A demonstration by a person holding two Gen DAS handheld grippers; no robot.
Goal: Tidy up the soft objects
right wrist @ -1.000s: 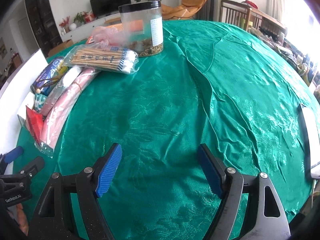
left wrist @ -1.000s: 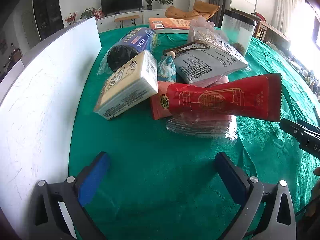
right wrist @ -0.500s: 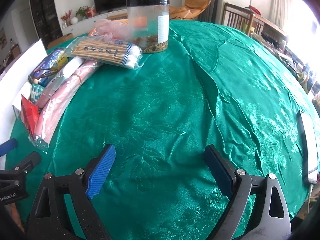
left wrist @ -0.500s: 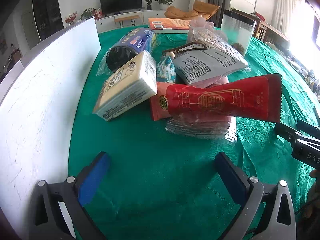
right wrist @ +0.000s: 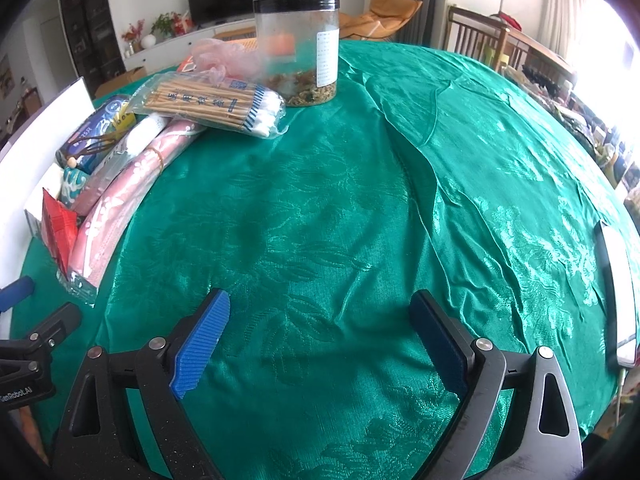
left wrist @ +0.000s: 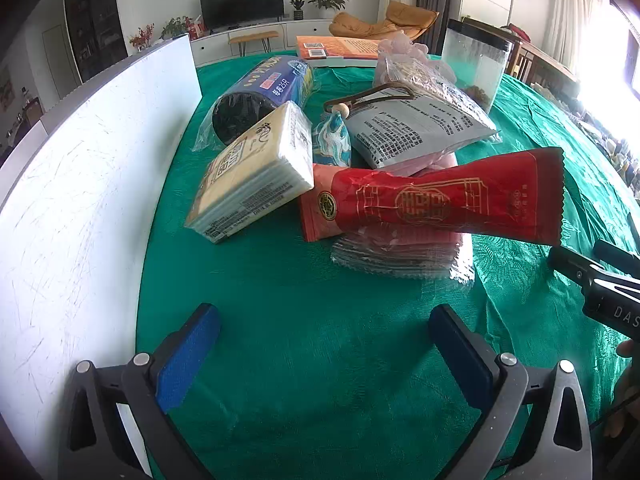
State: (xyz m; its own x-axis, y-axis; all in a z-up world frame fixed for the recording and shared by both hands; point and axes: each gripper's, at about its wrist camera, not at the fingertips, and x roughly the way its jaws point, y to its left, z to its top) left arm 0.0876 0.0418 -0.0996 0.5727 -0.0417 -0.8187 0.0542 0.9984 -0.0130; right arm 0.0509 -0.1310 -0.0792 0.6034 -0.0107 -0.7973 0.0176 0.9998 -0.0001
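A heap of soft packs lies on the green tablecloth. In the left wrist view a red foil packet rests on a clear-wrapped pink pack, beside a tissue pack, a grey pouch and a blue roll of bags. My left gripper stands open over bare cloth, short of the heap, with nothing between its fingers. My right gripper is open wide over bare cloth, empty, to the right of the heap. The right wrist view shows a bag of cotton swabs and pink packs.
A white board stands along the left of the heap. A clear jar with a black lid stands behind the swabs, an orange book farther back. A white flat device lies at the right edge of the table.
The right gripper's jaws have spread wider. The left gripper and the heap have stayed where they were.
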